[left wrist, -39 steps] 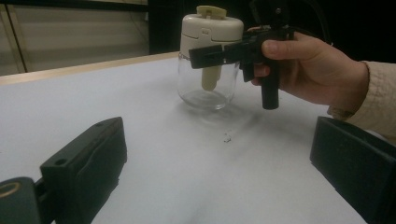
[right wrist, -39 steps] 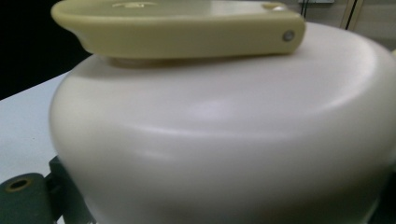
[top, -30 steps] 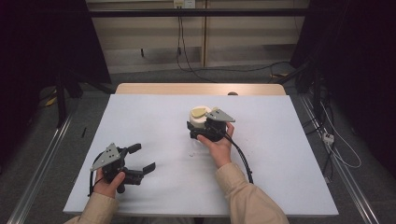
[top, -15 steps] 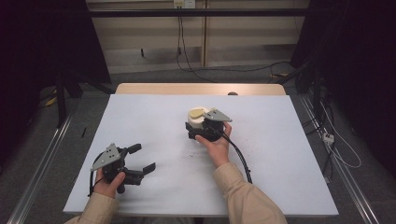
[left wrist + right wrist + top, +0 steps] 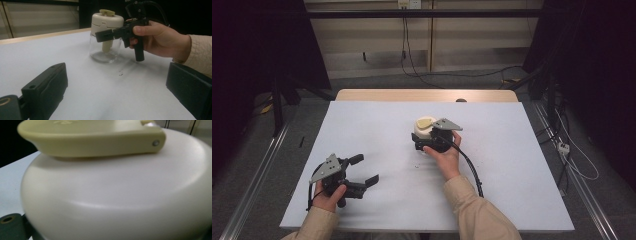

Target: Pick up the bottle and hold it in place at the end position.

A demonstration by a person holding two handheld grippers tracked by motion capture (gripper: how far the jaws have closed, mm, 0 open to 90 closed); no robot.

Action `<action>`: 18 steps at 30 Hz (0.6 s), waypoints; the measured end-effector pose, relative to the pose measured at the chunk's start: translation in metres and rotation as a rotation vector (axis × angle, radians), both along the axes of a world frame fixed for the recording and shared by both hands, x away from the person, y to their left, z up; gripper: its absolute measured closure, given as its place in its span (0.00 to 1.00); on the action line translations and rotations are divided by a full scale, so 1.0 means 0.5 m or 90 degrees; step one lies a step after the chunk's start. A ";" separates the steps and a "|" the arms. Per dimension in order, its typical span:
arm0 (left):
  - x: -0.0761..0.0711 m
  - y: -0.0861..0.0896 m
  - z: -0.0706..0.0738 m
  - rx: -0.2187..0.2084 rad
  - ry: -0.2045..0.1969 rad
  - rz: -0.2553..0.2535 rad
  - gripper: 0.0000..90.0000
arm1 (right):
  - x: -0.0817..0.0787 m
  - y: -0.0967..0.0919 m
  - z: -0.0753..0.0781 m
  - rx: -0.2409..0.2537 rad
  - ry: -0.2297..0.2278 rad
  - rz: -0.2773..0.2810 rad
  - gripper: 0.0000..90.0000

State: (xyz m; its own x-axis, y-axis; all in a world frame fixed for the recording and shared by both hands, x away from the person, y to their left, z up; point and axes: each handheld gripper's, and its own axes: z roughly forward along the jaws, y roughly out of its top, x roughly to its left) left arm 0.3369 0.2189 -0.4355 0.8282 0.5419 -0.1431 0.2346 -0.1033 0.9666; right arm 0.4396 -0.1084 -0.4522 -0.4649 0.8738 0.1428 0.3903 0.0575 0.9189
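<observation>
Your right gripper (image 5: 426,141) sits at the jar (image 5: 106,37), near the middle of the white table (image 5: 522,165), a little toward the far side. From the left gripper view, one black jaw lies across the front of the jar just under its cream lid (image 5: 107,21), where lid meets clear glass; the other jaw is hidden behind the jar. The jaws stand either side of the jar at lid height, but whether they are pressing on it I cannot tell (the contact itself is not visible from any angle). Your right hand (image 5: 162,41) wraps the grip, thumb laid along the top.

The jar stands upright on the table. Its glass body is clear, with a pale stem hanging inside from the lid. A yellowish flat lever (image 5: 92,137) lies across the top of the lid, hinged at one end by a small metal pin; the right gripper view looks at the lid from very close, just below this lever.

Your left gripper (image 5: 362,172) is well apart from the jar, near the front left of the table, held in your left hand (image 5: 328,196). Its jaws are spread wide with nothing between them, and they point toward the jar.

A small speck (image 5: 120,73) lies on the table just in front of the jar.
</observation>
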 end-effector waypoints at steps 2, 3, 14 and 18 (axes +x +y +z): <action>0.000 -0.001 0.000 0.000 0.000 -0.002 0.04 | -0.002 0.000 0.000 -0.007 0.002 0.000 0.06; 0.000 -0.001 0.000 0.000 0.000 -0.002 0.04 | -0.004 0.000 0.000 -0.009 0.003 0.000 0.06; -0.001 0.001 0.000 0.002 -0.001 0.002 0.04 | -0.008 0.000 0.004 -0.016 0.011 -0.003 0.06; -0.001 0.000 0.000 0.004 -0.001 0.002 0.04 | -0.009 0.000 0.004 -0.017 0.015 -0.006 0.06</action>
State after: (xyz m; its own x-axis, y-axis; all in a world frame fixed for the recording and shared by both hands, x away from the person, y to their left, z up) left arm 0.3362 0.2188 -0.4354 0.8271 0.5448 -0.1380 0.2326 -0.1083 0.9665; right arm 0.4349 -0.1086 -0.4499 -0.4532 0.8820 0.1291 0.4118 0.0787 0.9078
